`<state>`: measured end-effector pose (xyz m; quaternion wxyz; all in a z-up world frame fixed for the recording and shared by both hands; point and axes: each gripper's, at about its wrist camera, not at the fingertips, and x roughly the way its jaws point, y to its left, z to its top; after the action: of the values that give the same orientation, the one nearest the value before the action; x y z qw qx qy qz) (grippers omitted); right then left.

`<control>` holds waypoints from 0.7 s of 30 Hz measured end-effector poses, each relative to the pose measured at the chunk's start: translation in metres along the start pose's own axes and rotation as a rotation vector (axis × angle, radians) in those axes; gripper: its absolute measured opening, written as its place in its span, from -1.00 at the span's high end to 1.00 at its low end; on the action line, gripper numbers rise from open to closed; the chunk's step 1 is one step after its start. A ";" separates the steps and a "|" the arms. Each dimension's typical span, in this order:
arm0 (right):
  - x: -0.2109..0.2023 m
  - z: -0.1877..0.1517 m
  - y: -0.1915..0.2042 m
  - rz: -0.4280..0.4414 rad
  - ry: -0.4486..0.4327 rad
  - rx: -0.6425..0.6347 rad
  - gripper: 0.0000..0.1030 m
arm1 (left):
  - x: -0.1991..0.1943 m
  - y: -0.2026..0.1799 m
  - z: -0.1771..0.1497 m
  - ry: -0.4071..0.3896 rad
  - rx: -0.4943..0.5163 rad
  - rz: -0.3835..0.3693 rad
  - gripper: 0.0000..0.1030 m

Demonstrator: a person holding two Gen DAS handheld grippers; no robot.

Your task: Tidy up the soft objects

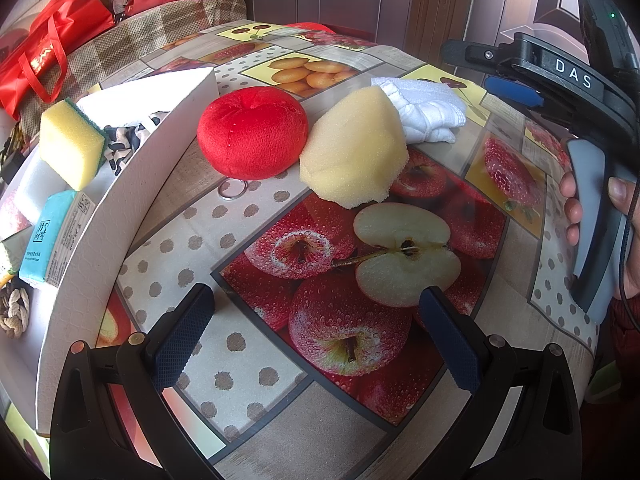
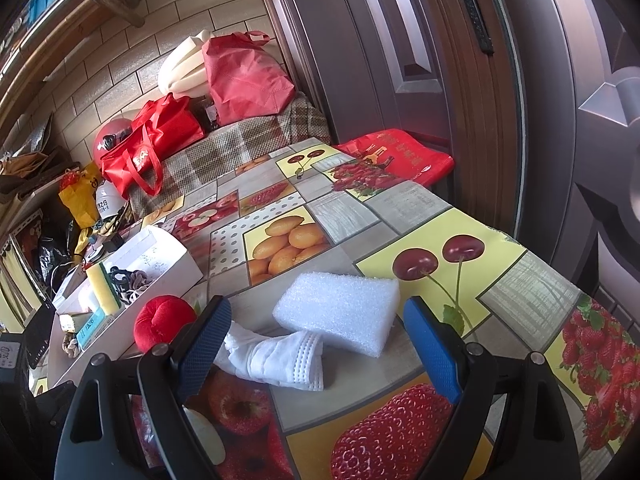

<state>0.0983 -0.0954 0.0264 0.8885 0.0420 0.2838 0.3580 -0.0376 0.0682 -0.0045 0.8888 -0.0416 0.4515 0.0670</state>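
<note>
— Grippers first: where are they?

— Left gripper hangs over the fruit-print tablecloth, fingers spread wide with nothing between them. Right gripper is spread too, empty, its fingers either side of a white cloth and a white foam block as seen from its own camera.

— And the soft things?

— On the table, a red plush apple touches a yellow sponge, with the white cloth just behind that sponge. The foam block lies against the cloth.

— Anything in the box?

— The white box sits left of the plush apple. Inside it: a yellow-and-green scrub sponge, a black-and-white patterned fabric, a teal packet.
</note>
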 end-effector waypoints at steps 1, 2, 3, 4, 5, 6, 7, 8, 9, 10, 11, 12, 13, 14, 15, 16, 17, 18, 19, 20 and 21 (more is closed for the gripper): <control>0.000 0.000 -0.001 0.004 -0.001 0.003 -0.71 | 0.000 0.000 0.000 0.000 0.000 0.000 -0.99; 0.000 0.000 -0.002 0.008 -0.002 0.008 -0.72 | 0.000 0.000 0.000 0.000 0.000 0.000 -0.99; -0.001 0.001 -0.003 0.013 -0.004 0.015 -0.72 | 0.000 0.000 0.000 0.000 0.000 0.000 -0.99; -0.001 0.001 -0.004 0.017 -0.005 0.023 -0.72 | 0.000 0.000 0.000 0.000 0.000 0.000 -0.99; -0.001 0.001 -0.006 0.021 -0.004 0.030 -0.72 | 0.000 0.000 0.000 0.000 0.000 0.000 -0.99; -0.001 0.001 -0.007 0.024 -0.002 0.037 -0.72 | 0.000 0.000 0.000 0.000 0.000 0.000 -0.99; 0.000 0.001 -0.008 0.024 0.001 0.042 -0.72 | 0.000 0.000 0.000 0.000 0.000 0.000 -0.99; 0.001 0.001 -0.008 0.024 0.006 0.044 -0.72 | 0.000 0.000 0.000 -0.001 0.000 0.000 -0.99; 0.002 0.002 -0.008 0.023 0.011 0.044 -0.72 | 0.000 0.000 0.000 -0.001 0.000 0.000 -0.99; 0.003 0.002 -0.007 0.024 0.015 0.041 -0.72 | 0.000 0.000 0.000 -0.001 0.000 0.000 -0.99; 0.003 0.002 -0.006 0.024 0.015 0.037 -0.72 | 0.000 0.000 0.000 -0.001 0.000 0.000 -0.99; 0.002 0.002 -0.006 0.025 0.013 0.033 -0.72 | 0.000 0.000 0.000 -0.001 0.000 0.000 -0.99; 0.001 0.002 -0.005 0.025 0.010 0.031 -0.72 | 0.000 0.000 0.000 -0.001 0.000 0.000 -0.99; 0.001 0.002 -0.005 0.025 0.009 0.028 -0.72 | 0.001 0.000 0.000 -0.001 0.000 0.001 -0.99; 0.001 0.002 -0.004 0.025 0.008 0.026 -0.72 | 0.000 0.000 0.000 -0.001 0.002 0.002 -0.99; 0.001 0.002 -0.004 0.024 0.008 0.024 -0.71 | 0.000 0.000 0.000 -0.001 0.002 0.002 -0.99; 0.001 0.002 -0.003 0.024 0.006 0.022 -0.71 | 0.000 0.000 0.000 -0.001 0.002 0.001 -0.99; 0.000 0.002 -0.003 0.025 0.003 0.021 -0.71 | 0.000 -0.001 0.000 -0.002 0.002 0.002 -0.99; 0.000 0.003 -0.004 0.026 0.000 0.022 -0.71 | 0.000 0.000 0.000 -0.002 0.001 0.000 -0.99; -0.001 0.003 -0.005 0.027 -0.003 0.023 -0.71 | 0.001 0.000 0.001 -0.003 0.000 -0.003 -0.99; -0.001 0.003 -0.005 0.029 -0.005 0.027 -0.72 | 0.001 -0.001 0.001 -0.003 0.002 -0.001 -0.99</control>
<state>0.1025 -0.0997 0.0279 0.8833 0.0591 0.2859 0.3668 -0.0359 0.0679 -0.0049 0.8895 -0.0410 0.4502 0.0661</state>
